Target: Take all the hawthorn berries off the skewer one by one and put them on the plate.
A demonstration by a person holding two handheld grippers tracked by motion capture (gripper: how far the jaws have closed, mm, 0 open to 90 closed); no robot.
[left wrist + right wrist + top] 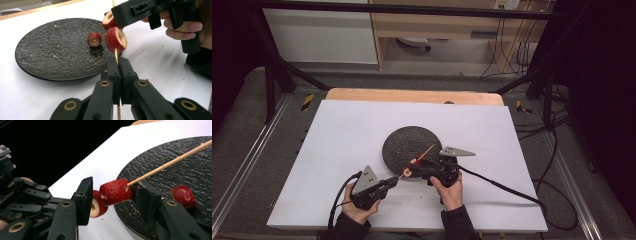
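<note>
Two black jaws of the left gripper (117, 65) are seen closest in the left gripper view, clenched tight on a thin wooden skewer (116, 53) that rises between them. Two hollowed red fruit pieces are threaded on the skewer: a lower piece (115, 39) just above the left gripper's tips, and an upper piece (109, 21) touching it. The right gripper (113, 197) is held around these pieces — its jaws are partly open, and from the right gripper view it cannot be told whether the pads press on the fruit. One jaw is seen just beside the piece nearer the left gripper (97, 204), the other just behind the second piece (116, 191).

A round black plate (47, 47) lies just beyond the skewer on the white table (347, 135). A third fruit piece (94, 39) rests on the plate, near its edge on the skewer's side — apart from the skewer.
</note>
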